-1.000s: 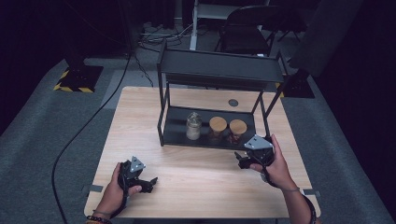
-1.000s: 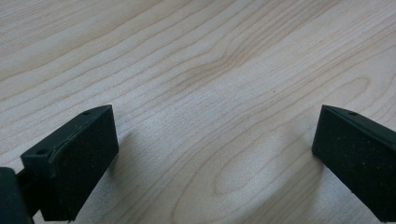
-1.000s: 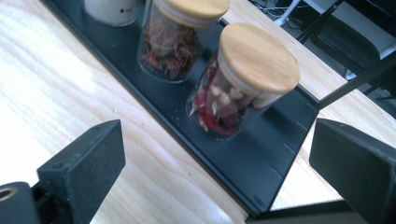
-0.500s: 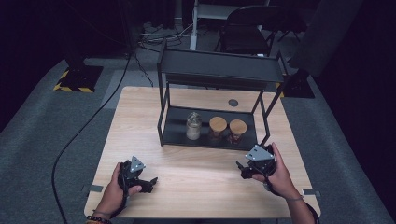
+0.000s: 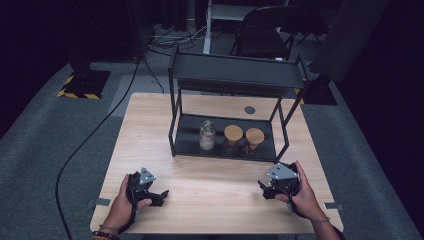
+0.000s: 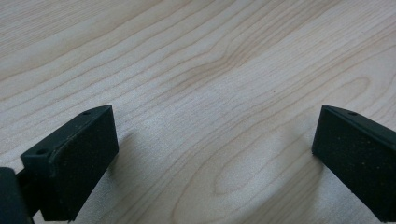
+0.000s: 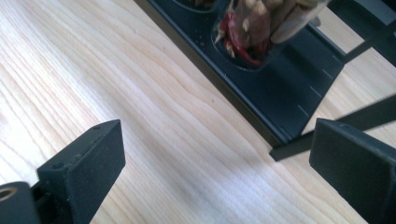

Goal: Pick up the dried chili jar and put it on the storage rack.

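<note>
Dim room all round: grey carpet, a black cable [image 5: 85, 145] trailing over the floor, a dark chair [image 5: 270, 35] behind. Pale wooden surface [image 5: 150, 130] in the middle, carrying a black two-tier rack [image 5: 235, 80]. On the rack's lower shelf, three jars in a row: a clear glass jar [image 5: 207, 135] at the left, then a first cork-lidded jar [image 5: 233, 137], then a second cork-lidded jar [image 5: 254, 139] with red contents, nearest the right hand.

Left gripper [image 5: 159, 195] low over bare wood near the front left corner, jaws wide apart, nothing between them. Right gripper [image 5: 265, 186] near the front right, just short of the rack's corner leg, jaws likewise spread and empty; red-filled jar ahead and above in the right gripper view.

Probable step: a reach for that right-hand jar. Best done with the jaws kept wide, approaching level under the upper shelf, clear of the corner post, closing round the glass body below the cork lid rather than on the lid itself. Neighbouring jar close beside; worth avoiding a nudge.
</note>
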`<state>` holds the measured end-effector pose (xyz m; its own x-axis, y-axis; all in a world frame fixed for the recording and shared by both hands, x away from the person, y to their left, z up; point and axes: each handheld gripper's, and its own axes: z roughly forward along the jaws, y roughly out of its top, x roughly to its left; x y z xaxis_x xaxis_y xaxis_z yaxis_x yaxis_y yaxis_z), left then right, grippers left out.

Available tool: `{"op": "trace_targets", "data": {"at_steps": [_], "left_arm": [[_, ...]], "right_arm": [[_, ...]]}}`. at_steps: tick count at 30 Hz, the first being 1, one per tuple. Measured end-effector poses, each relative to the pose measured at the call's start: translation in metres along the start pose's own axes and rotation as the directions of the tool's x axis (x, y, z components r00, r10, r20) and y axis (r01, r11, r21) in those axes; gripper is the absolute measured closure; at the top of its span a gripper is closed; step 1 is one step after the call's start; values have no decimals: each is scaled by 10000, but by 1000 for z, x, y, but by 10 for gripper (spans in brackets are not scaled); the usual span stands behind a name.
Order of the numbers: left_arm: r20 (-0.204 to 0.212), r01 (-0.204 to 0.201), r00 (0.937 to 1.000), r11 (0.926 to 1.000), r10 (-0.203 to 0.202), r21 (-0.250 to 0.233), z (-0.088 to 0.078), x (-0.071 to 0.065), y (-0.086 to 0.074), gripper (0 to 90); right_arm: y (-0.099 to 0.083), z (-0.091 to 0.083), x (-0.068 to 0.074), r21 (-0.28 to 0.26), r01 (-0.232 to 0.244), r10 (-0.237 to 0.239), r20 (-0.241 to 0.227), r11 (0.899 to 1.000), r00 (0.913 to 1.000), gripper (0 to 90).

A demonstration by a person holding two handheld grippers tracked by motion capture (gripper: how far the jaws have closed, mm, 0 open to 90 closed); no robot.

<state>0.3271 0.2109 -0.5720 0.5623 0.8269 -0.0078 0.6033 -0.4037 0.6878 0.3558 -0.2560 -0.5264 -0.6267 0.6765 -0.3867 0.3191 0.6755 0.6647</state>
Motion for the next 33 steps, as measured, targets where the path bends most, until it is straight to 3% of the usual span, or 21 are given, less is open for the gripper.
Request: {"op": "trace_targets", "data": {"at_steps": [25,33], "left_arm": [[2,-3,10000,10000,3,2,0,0,0,0],[10,-19,10000,10000,19,1,0,0,0,0]], "right_arm": [[-39,-4,-1,491,-700,713,-254,9963,9971,33],[-53,-6,-1,598,-1362,1397,-590,9889,9884,27]]}}
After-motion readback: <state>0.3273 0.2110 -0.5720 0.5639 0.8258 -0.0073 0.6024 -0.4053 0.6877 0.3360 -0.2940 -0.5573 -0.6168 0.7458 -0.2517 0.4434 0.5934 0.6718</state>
